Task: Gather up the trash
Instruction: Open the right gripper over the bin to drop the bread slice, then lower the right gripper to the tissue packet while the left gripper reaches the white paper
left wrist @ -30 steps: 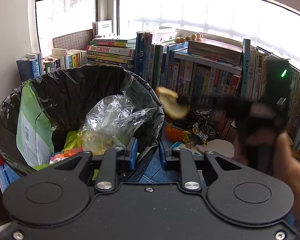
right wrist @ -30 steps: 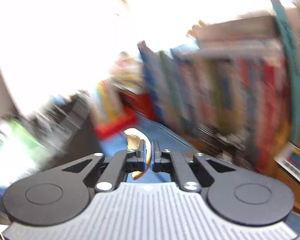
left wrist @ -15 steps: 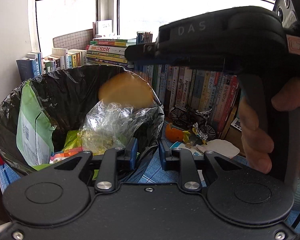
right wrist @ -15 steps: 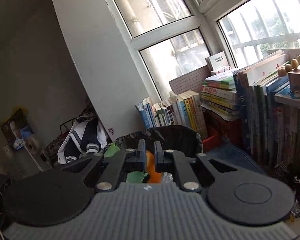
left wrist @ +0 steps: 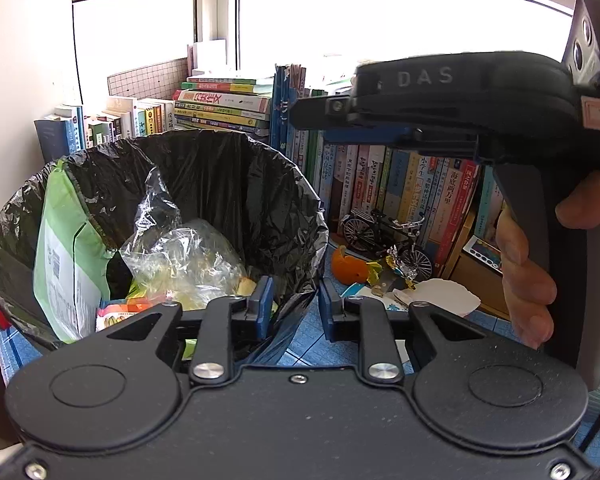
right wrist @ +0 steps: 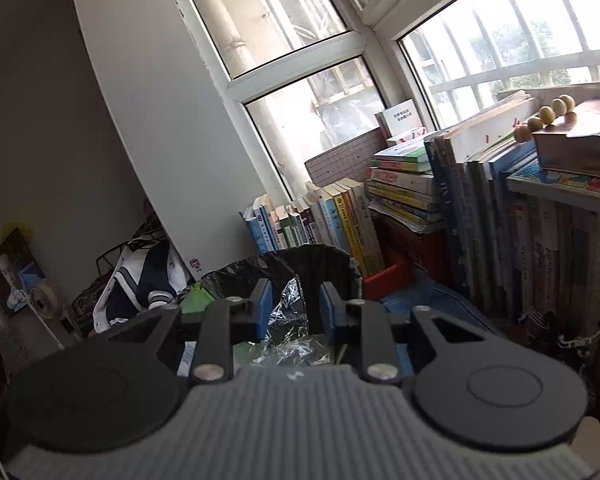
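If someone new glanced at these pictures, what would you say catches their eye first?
Probably the black-lined trash bin at left, stuffed with a green package and crumpled clear plastic. Above it hangs the right gripper, its jaws just opened and empty. Behind, books line the window wall, with orange peel on the blue floor.
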Available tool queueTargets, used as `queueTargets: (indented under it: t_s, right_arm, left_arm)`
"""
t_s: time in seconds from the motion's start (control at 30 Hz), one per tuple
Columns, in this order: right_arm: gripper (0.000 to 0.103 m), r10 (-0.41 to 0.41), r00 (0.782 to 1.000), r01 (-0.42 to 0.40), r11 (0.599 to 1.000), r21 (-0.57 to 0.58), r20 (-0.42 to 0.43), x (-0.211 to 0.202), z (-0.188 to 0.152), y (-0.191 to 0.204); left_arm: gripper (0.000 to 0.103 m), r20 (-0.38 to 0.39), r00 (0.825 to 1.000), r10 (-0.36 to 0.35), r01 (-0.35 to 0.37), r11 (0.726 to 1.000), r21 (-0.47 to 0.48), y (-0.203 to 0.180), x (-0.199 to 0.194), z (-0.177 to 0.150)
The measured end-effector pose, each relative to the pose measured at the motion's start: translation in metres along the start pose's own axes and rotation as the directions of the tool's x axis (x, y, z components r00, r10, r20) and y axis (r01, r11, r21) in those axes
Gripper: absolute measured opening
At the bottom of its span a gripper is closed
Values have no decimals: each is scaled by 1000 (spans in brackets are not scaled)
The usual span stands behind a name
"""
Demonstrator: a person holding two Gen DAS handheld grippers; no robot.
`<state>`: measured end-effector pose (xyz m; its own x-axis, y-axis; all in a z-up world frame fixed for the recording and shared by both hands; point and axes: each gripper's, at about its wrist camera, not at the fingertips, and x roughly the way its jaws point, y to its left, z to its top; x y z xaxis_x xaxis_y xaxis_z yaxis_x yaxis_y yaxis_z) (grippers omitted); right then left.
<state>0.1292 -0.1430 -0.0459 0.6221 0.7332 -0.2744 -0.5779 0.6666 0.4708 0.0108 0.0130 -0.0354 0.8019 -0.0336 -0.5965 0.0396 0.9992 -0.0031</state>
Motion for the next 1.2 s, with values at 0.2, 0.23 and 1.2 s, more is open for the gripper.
queueTargets:
  t_s: [0.2,0.23,1.2]
  right_arm:
    - [55,-106,994,106,994,27,-11,-7,-2,-24]
    - [58,-123,992,123,992,30,-10,-9,-2,-28]
    - [73,-479,793,537,841,62,-376,12,-104,-163]
  left_arm:
    - [42,25,1000,-20,19,1000,11,-2,-9,1]
    - [44,34,999,-18,17,1000,19,-3,-12,1]
    - [40,-244,963,-112,101,993,-58,-58,99,-60]
